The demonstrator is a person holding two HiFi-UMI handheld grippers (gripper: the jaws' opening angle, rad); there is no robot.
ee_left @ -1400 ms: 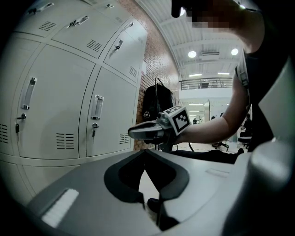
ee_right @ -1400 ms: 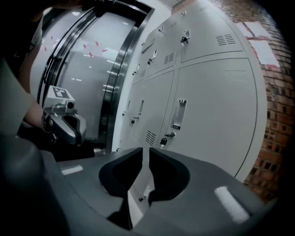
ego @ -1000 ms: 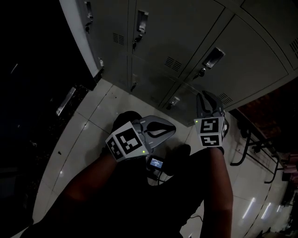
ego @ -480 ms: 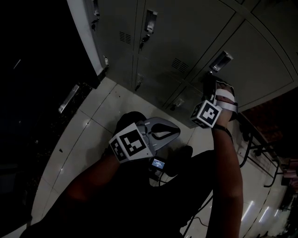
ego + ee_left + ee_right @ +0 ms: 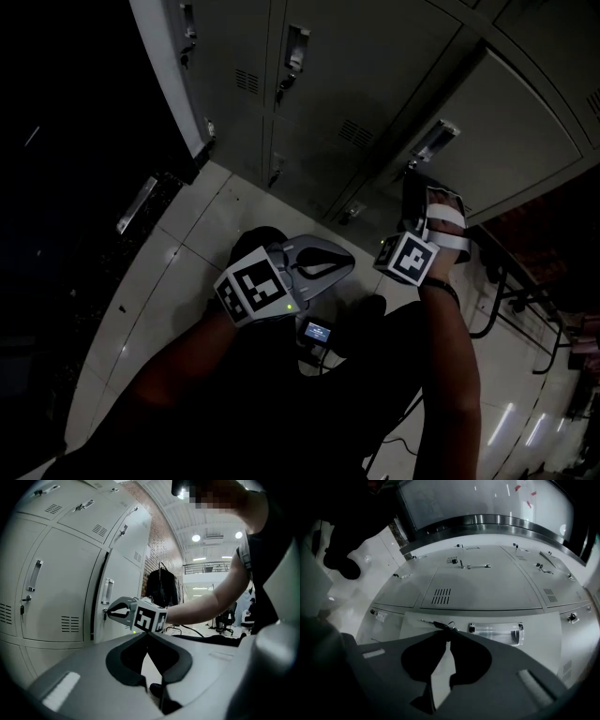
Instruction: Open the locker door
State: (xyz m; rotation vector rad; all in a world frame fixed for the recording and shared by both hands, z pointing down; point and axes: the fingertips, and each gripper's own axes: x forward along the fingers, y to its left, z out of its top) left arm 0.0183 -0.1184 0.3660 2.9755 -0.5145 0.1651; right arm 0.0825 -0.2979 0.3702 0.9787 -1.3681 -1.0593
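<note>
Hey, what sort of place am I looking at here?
Most likely a locker area in a large indoor hall: a bank of grey metal lockers, a pale tiled floor, and what look like office chairs under ceiling lights further back.

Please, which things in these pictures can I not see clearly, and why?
Interior behind the ajar grey metal locker door: head view, only a dark gap shows.
Small lit screen: head view, too small to read.
Long shiny object at the left: head view, too dark to identify.
</note>
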